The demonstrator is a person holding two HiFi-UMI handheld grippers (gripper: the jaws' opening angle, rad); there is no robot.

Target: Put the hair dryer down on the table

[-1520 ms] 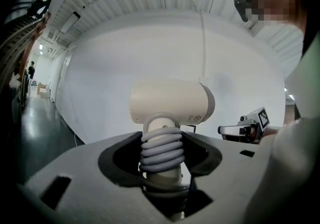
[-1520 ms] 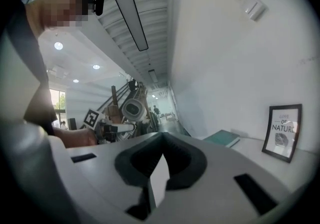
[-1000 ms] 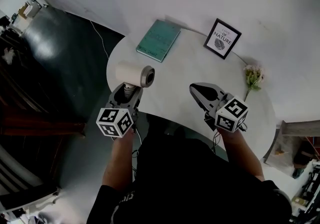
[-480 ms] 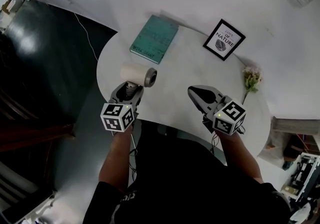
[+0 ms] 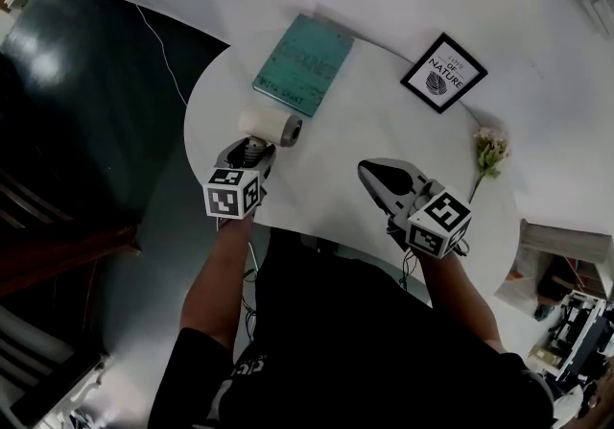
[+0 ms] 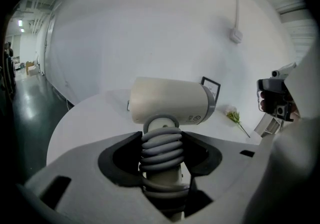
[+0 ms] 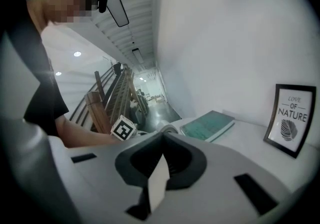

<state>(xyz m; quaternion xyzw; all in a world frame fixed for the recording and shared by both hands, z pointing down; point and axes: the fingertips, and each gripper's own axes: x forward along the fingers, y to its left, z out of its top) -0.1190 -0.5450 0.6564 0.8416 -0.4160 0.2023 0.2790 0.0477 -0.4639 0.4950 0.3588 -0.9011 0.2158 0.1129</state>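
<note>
Surface: white rounded tabletop [image 5: 336, 154] against a white wall, carrying a teal book [image 5: 303, 64].
Location: cream-barrelled hair dryer with grey ribbed handle [image 5: 270, 126] [image 6: 170, 101] sits over the tabletop's left part, near the book. Contact with the surface cannot be told.
Left tool [image 5: 251, 151] [image 6: 160, 153]: clamped on the ribbed handle just under the barrel.
Right tool [image 5: 376, 173] [image 7: 160, 168]: jaws together, nothing held.
Axis: barrel level, with its grey-ringed end toward the person's right. The handle runs back toward the person.
Handling: judged rigid and top-heavy, and the smooth barrel may roll. The ribbed handle is the best hold.

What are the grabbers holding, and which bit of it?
The left gripper holds the hair dryer by its ribbed grey handle, jaws shut on it just under the cream barrel. The right gripper is shut and empty.
</note>
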